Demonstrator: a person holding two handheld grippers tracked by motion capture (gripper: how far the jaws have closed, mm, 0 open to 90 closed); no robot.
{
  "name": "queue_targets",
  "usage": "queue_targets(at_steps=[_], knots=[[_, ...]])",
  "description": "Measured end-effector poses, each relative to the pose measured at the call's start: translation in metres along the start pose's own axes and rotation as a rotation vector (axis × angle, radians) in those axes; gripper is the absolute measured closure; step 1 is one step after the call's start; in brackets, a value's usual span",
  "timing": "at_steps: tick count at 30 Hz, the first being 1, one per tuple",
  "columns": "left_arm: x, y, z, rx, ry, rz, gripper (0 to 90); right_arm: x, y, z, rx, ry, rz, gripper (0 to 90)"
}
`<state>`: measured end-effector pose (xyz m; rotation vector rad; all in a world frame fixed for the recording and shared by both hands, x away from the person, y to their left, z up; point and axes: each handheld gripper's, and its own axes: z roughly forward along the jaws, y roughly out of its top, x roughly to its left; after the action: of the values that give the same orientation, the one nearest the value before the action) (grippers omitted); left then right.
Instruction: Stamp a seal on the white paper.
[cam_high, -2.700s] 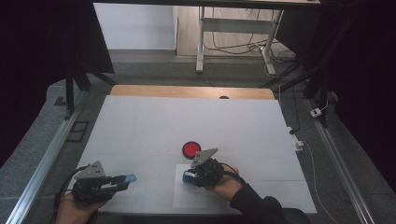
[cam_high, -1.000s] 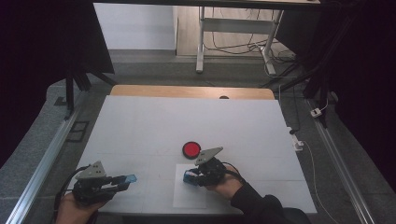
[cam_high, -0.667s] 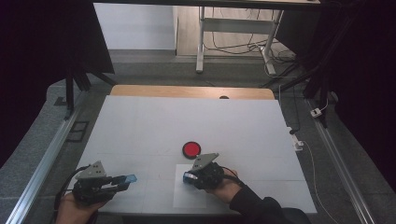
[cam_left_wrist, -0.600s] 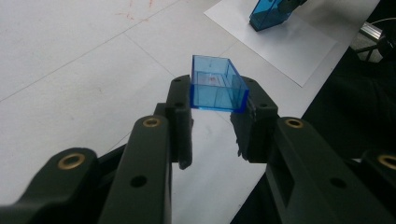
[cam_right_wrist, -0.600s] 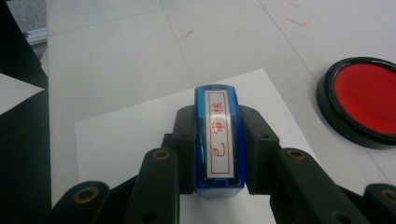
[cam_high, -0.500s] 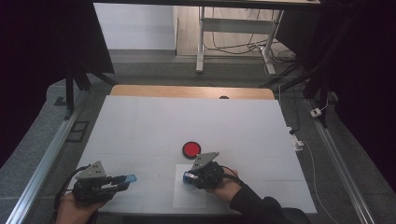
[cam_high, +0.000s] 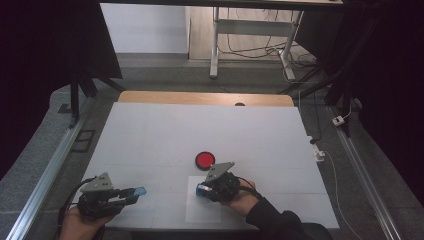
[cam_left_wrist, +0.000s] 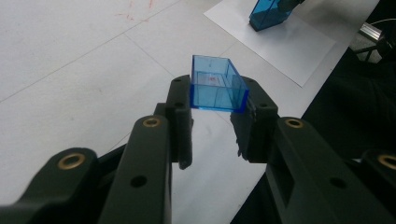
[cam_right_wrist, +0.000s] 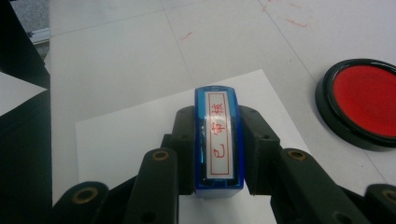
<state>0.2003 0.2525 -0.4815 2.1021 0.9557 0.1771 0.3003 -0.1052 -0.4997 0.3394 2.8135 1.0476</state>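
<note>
Left hand-held gripper (cam_left_wrist: 212, 116) is clamping one clear blue cap (cam_left_wrist: 215, 84) above the bench (cam_high: 150, 135). Right hand-held gripper (cam_right_wrist: 217, 140) is gripping one blue stamp (cam_right_wrist: 218, 140) over the single white sheet (cam_right_wrist: 135, 126); its gripper view is showing red characters on the label. One red ink pad (cam_high: 204, 160) is sitting just beyond.

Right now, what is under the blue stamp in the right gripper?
A white paper sheet lies under the blue stamp held by the right gripper. The stamp's underside and any contact are hidden.
</note>
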Motion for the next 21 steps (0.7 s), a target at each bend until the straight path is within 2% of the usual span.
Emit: queue_targets(at_steps=[9, 21], knots=[[0.000, 0.000, 0.000, -0.001, 0.000, 0.000, 69.2, -0.002, 0.002, -0.006, -0.041, -0.003, 0.005, 70.3], [0.000, 0.000, 0.000, -0.003, 0.000, 0.001, 69.2, -0.007, 0.006, -0.023, -0.099, -0.004, 0.041, 70.3]])
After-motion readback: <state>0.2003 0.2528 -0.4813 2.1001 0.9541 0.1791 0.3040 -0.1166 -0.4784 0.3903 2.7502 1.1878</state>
